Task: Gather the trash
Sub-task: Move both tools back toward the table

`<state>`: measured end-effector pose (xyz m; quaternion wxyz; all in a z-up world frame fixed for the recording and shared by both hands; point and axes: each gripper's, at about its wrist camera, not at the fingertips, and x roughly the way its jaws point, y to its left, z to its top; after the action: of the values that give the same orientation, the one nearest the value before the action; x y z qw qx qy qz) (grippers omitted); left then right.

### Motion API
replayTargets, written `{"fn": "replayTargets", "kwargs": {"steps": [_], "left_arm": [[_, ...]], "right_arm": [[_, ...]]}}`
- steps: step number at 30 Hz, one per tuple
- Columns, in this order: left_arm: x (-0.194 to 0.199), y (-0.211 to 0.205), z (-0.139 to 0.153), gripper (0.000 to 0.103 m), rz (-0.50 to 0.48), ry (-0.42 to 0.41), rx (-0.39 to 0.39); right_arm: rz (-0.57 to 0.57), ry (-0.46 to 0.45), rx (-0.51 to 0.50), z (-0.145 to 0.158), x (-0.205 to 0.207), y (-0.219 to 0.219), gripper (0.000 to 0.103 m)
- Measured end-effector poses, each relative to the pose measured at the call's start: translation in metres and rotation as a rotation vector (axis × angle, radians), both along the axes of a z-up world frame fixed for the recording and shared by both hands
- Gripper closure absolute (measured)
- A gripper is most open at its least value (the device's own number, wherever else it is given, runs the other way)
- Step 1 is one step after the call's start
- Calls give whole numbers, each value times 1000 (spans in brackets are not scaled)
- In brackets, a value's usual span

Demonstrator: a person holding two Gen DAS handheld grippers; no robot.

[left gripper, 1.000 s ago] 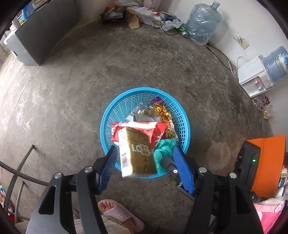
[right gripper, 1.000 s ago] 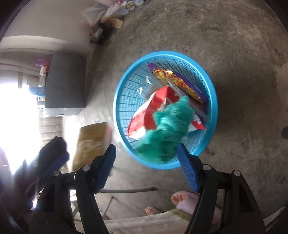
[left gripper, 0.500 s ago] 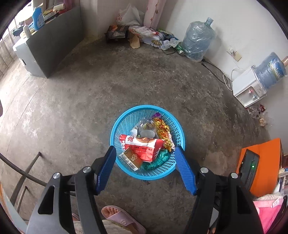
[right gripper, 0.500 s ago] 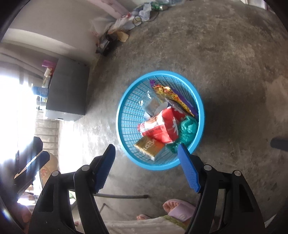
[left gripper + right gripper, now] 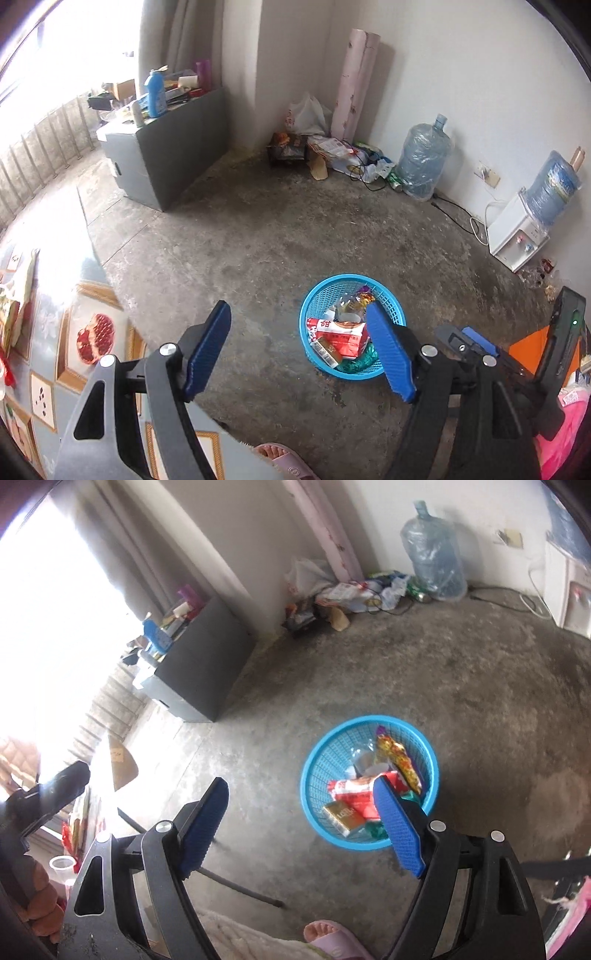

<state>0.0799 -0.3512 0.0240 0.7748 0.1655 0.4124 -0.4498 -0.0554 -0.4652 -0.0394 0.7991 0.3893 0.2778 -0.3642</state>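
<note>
Both grippers have pulled up and back since a second ago: the gold box and green bag that hung between the jaws then now lie in the blue basket [image 5: 352, 326], which looks smaller and sits low right in each view. Left gripper [image 5: 301, 354] has nothing between its pads and its jaws are opening; same for the right gripper [image 5: 301, 829], empty and widening. Basket stands on the concrete floor [image 5: 258, 236] holding the red snack bag [image 5: 354, 788], gold box [image 5: 341, 816], green bag [image 5: 378, 829] and a yellow wrapper [image 5: 399, 758].

Risks, as a guess: more trash seems left on the patterned table [image 5: 55, 354] at left, so the next reach swings wide. The person's pink slipper [image 5: 332, 941] is close to the basket; a careless step could tip it. Contents ride high near the front rim, so a dropped item may bounce out.
</note>
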Motion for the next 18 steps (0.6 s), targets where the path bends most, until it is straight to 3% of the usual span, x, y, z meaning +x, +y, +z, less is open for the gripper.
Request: {"fn": "replayTargets", "kwargs": {"steps": [10,18], "left_arm": [[52,126,31,30,203,-57,-130],[114,275,56,30,507,-184,-216]], "right_arm": [[262,-9,-66,40,80,27,26],[556,-43,-78,70,191,69,26]]}}
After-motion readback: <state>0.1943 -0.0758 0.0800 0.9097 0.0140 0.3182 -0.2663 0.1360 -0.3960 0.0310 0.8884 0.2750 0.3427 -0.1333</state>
